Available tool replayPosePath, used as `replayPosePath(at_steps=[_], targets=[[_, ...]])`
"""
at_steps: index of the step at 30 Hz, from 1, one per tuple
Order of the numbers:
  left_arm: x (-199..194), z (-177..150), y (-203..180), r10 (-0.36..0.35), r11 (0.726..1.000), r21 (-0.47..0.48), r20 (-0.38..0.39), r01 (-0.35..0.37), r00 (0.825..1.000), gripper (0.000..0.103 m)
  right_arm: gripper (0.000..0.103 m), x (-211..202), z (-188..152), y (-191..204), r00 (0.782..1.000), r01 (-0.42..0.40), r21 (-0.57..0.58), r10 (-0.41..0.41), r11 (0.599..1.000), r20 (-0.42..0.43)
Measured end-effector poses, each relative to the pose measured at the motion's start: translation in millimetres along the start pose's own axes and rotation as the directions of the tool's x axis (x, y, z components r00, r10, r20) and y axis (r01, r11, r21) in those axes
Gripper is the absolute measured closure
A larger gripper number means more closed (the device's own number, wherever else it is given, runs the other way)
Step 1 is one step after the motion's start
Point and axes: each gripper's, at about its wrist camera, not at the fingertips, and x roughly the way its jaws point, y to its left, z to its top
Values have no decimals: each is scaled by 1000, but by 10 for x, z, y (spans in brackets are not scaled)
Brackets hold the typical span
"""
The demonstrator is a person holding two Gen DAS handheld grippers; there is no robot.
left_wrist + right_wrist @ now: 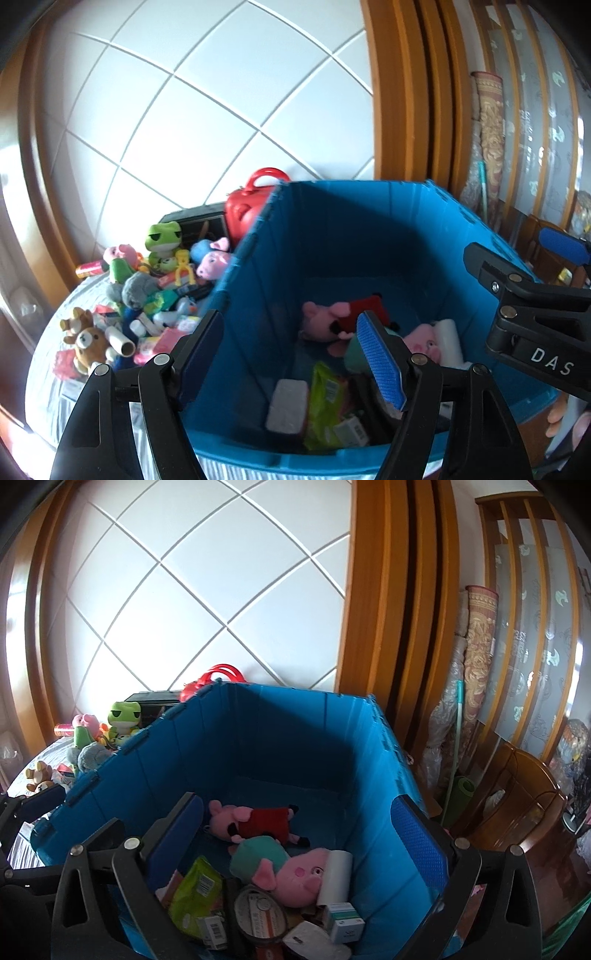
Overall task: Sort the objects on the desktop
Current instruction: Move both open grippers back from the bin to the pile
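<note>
A blue folding crate point(258, 266) point(258, 731) stands on the table. Inside lie a pink pig plush in a red dress point(255, 821) point(340, 314), a pig plush in teal point(284, 867), a white roll point(334, 875), a green packet point(195, 890) point(325, 398), a tape roll point(258, 912) and a small box point(343, 921). My left gripper point(291, 358) is open and empty, its jaws either side of the crate's left wall. Over the crate's near end my right gripper point(295, 842) is open wide and holds nothing.
Left of the crate a heap of toys covers the striped tablecloth point(51, 387): a green frog plush point(162, 240), a brown bear plush point(86, 339), pig plushes point(212, 260) and a red case point(247, 210). A tiled white wall stands behind; wooden furniture point(517, 794) and rolled mats are on the right.
</note>
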Motion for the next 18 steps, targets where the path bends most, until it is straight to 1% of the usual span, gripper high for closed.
replayPosePath(at_steps=[4, 9, 13, 18], targets=[[-25, -15, 398, 32, 999, -44, 8, -31, 999, 28, 0, 31, 86, 346, 1000, -29, -32, 29, 999, 6], [-48, -83, 994, 83, 992, -100, 9, -82, 997, 28, 0, 49, 194, 899, 996, -81, -84, 82, 993, 17], [-62, -212, 1569, 144, 979, -145, -9, -144, 990, 27, 0, 69, 279, 1462, 990, -135, -129, 138, 983, 21], [-109, -424, 2374, 226, 952, -203, -48, -231, 973, 27, 0, 61, 317, 2368, 972, -227, -201, 235, 953, 16]])
